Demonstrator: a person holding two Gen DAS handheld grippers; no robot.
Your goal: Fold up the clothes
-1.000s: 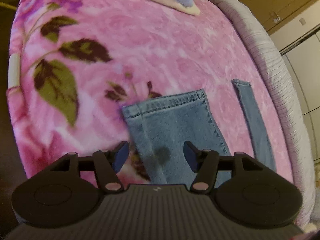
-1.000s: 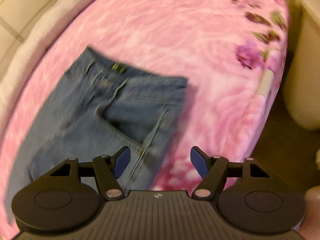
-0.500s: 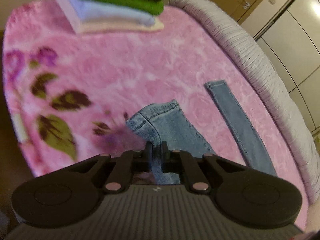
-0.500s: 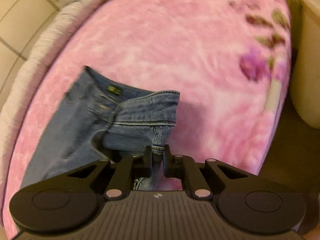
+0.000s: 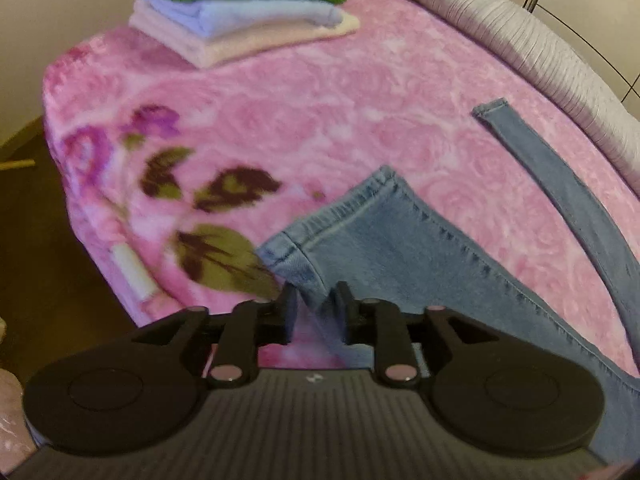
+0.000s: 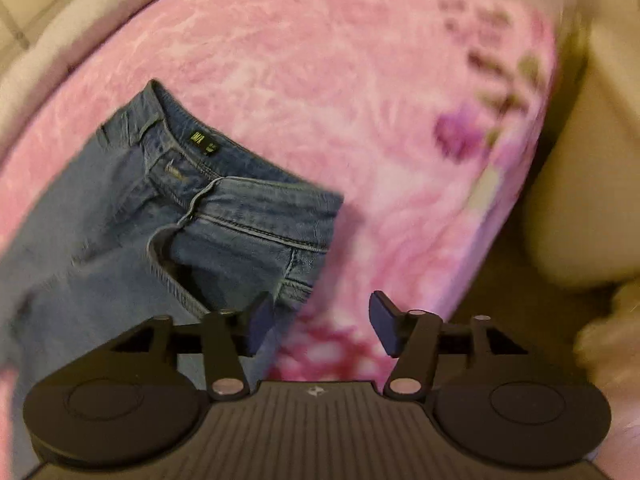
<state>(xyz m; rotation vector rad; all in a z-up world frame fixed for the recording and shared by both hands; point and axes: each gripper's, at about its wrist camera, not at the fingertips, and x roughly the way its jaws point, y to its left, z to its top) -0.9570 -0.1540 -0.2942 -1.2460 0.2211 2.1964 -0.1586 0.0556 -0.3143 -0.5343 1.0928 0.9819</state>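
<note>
Both grippers hang over what I see as a bed under a pink floral blanket (image 5: pixel 320 92). Jeans (image 6: pixel 120 220) lie spread on it. Left gripper (image 5: pixel 316 312) is opening, the leg hem (image 5: pixel 332 220) slack between its fingers, unpinched. Right gripper (image 6: pixel 322 326) is opening too, released, the waistband corner just beside its left finger. Folded clothes (image 5: pixel 240 12) sit stacked far off.
</note>
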